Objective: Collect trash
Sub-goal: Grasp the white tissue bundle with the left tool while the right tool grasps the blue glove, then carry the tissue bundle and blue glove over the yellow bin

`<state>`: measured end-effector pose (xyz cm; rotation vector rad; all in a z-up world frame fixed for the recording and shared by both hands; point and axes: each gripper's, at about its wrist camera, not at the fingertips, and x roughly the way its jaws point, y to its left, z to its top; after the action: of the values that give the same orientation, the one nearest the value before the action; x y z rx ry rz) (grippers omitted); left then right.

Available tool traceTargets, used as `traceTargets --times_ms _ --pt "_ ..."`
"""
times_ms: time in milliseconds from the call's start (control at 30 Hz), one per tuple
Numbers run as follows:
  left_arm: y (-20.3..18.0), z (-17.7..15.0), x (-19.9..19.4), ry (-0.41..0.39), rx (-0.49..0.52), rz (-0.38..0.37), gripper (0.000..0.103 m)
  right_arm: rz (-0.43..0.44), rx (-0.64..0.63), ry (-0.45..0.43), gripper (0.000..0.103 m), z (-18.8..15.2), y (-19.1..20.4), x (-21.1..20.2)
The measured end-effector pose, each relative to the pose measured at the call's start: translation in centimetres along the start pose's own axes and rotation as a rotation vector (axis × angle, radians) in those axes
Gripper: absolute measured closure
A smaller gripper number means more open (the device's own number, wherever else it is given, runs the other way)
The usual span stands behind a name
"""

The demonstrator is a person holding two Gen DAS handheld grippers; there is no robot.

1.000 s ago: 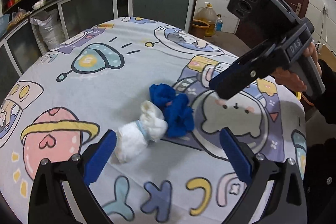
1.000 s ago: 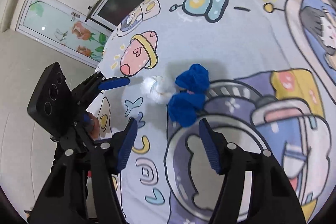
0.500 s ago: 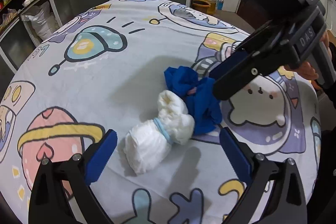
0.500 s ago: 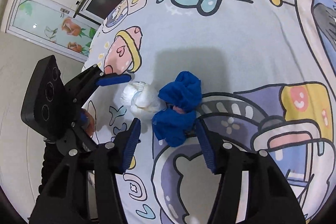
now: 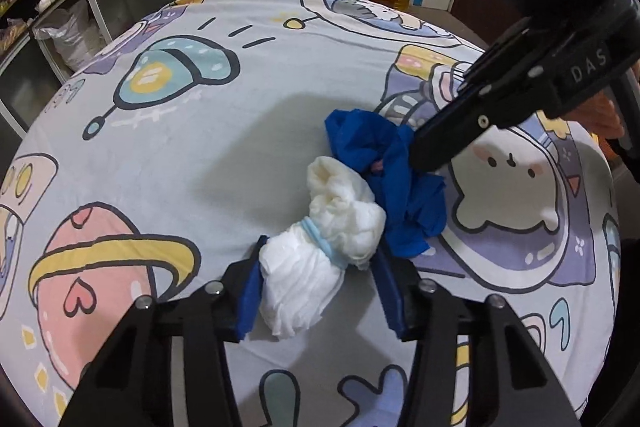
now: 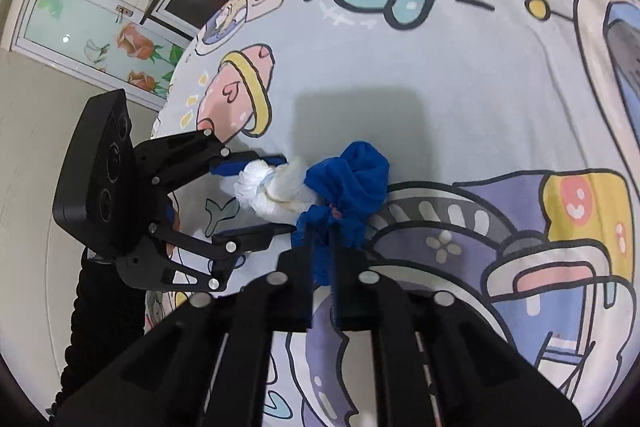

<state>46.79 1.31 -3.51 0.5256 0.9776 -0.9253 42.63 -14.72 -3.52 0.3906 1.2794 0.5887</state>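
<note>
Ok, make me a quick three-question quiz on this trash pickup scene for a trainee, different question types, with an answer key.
1. True or false: the white wad lies between the fingers of the left gripper.
2. Multiple choice: what is the right gripper closed on? A) the white wad B) the blue crumpled wad C) nothing
3. Fill in: the two wads rest on a cartoon-print ____.

Key:
1. True; the pads press its sides after the jaws have just been closing.
2. B; its jaws have just been closing and now pinch the blue wad's near edge.
3. Tablecloth.
</note>
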Motion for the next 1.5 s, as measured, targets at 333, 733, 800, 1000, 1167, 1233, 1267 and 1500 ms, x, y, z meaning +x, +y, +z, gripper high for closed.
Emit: traceTargets --times_ms 333,733,800,1000,1167,1233,1267,1500 --pt "-2.0 -0.3 -5.9 -0.077 -0.022 -0.002 0.057 0.009 -0.071 -0.091 0.1 -1.9 2.7 -5.3" --pt "-8.1 -1.7 -12.4 -0.17 -0.015 -0.006 0.057 0.013 -0.101 -0.193 0.1 -8.8 4.2 -13.8" --pt "-9.4 -2.0 -12.9 -0.182 -0.01 -0.009 0.057 0.01 -0.107 -0.21 0.1 -10.7 4.2 -15.2" --pt "-13.6 -2.7 -13.3 -0.214 -0.002 -0.019 0.057 -0.005 -0.081 -0.234 0.1 -15.8 2.3 -17.7" --pt "-16.8 -2.8 -12.6 -0.247 -0.025 -0.022 0.057 -0.027 -0.037 -0.248 0.1 -20.1 -0.2 -19.0" --pt "-18.3 -2.7 -12.0 -0.262 -0.04 -0.024 0.057 -0.026 -0.017 -0.255 0.1 -21.9 -1.5 -19.5" --pt "-19.2 -2.6 -11.6 -0.269 -0.044 -0.019 0.057 -0.027 -0.002 -0.261 0.1 -22.9 -2.2 -19.8" --pt "-25.4 0.0 -9.3 -0.288 -0.041 -0.007 0.056 -0.041 0.096 -0.334 0.1 -27.8 -6.9 -23.6"
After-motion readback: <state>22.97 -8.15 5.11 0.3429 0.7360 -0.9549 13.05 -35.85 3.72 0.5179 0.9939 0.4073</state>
